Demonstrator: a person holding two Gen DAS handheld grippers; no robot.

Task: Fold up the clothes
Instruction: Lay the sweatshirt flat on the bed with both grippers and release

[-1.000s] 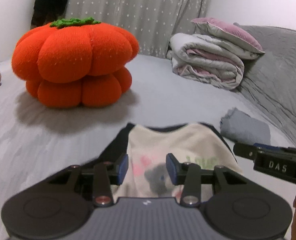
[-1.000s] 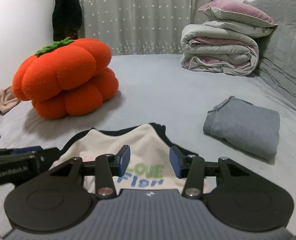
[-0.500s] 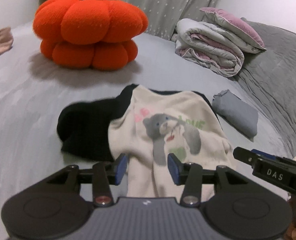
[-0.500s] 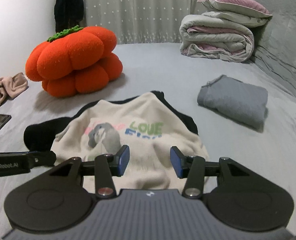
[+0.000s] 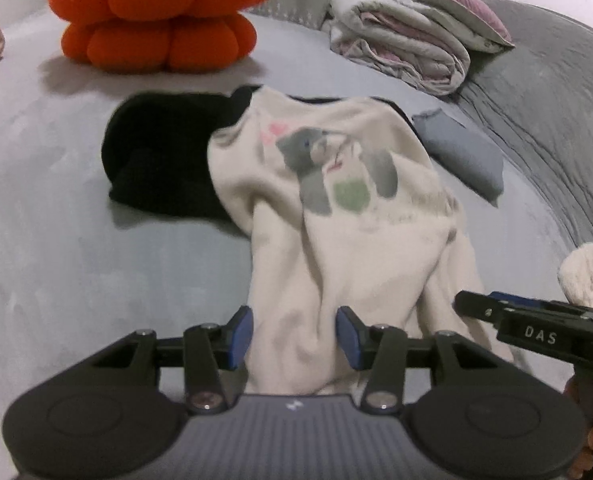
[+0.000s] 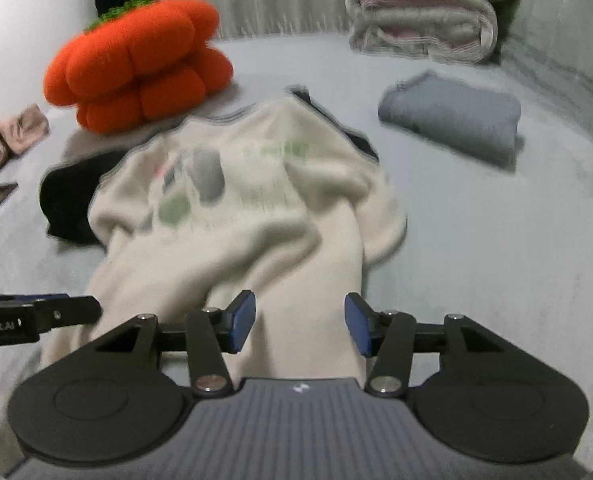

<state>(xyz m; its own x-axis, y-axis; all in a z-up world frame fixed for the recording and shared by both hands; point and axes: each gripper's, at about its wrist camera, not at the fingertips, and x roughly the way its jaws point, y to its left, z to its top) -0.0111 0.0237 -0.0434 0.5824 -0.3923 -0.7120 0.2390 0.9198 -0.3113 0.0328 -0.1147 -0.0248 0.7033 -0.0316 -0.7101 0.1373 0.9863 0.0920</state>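
You hold near hem of cream cartoon-print sweatshirt [image 5: 336,216] on grey bed [image 5: 76,264]. Left gripper [image 5: 294,338]: half-open, cloth between jaws. Right gripper [image 6: 299,322]: jaws opening, cloth between. Step: laying flat. Next: fold black sleeves [image 5: 156,160] inward.

Both wrist views overlook the same sweatshirt [image 5: 336,208].

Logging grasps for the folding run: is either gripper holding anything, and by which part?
Nothing held. Cream sweatshirt hem lies between both open grippers, left and right; right is opening.
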